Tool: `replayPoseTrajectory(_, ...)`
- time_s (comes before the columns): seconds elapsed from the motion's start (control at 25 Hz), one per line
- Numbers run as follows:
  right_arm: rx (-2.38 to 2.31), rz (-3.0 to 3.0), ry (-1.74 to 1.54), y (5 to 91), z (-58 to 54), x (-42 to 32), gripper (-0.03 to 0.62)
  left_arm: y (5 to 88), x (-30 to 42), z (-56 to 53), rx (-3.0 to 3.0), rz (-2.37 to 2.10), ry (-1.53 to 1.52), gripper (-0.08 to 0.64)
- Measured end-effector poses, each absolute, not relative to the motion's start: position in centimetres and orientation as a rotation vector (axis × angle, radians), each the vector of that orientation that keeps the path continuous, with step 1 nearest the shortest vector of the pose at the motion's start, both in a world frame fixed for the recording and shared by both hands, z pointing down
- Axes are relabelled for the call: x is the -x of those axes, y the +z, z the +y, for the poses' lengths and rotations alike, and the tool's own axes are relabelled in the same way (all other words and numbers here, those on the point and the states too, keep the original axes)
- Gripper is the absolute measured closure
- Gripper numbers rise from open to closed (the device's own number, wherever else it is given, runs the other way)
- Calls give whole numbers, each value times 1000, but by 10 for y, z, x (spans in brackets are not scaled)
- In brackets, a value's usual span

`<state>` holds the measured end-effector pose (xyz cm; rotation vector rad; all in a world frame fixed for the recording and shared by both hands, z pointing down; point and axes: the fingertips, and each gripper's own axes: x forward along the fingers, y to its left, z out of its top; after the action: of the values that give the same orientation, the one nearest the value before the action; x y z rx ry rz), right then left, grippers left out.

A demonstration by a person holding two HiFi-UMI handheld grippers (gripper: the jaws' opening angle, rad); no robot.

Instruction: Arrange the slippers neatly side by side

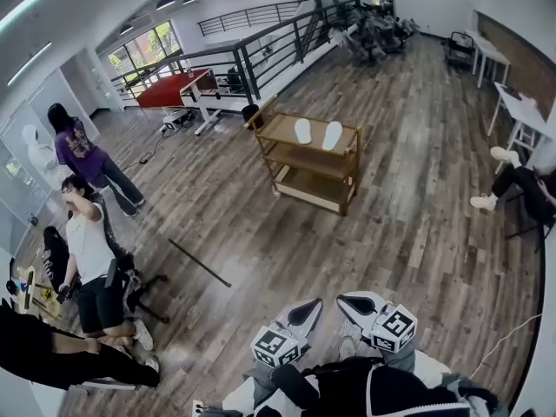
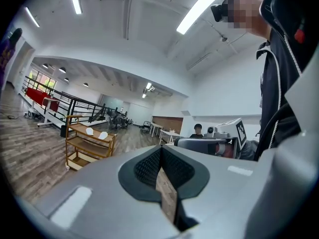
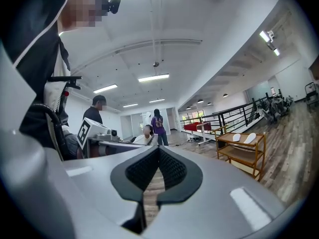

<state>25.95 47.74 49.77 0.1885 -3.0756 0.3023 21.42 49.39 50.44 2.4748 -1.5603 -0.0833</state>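
Two white slippers sit on the cart's (image 1: 304,162) top shelf (image 1: 278,130): left slipper (image 1: 302,130) and right slipper (image 1: 332,135). They are near each other with a gap between, not touching. The left slipper's long axis runs front to back across the cart. The right slipper's axis leans off that line, so the pair is splayed rather than parallel.

Left gripper (image 1: 314,305): fingers shut together with nothing between them; its own view shows only floor (image 1: 261,233) through the slit. Right gripper (image 1: 344,301): the same, fingers closed and empty. Both point level toward the cart.

Key relation: the cart lies straight ahead of both grippers and well apart from them, with open wood floor between. Neither hand is clearly nearer. The left gripper lines up roughly with the left slipper, the right gripper with the right.

Judgement: task not begun. The approach to the cart comes first, and the fingers must open before any grasp. Likely fix: turn the right slipper parallel to the left one and close the gap.
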Motion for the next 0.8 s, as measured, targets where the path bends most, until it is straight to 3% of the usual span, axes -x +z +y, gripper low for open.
replayPoseTrajectory(0.8,-113,-3057,310,512,347,-260,588,508,-220,366,-2418,-1603,-109,543)
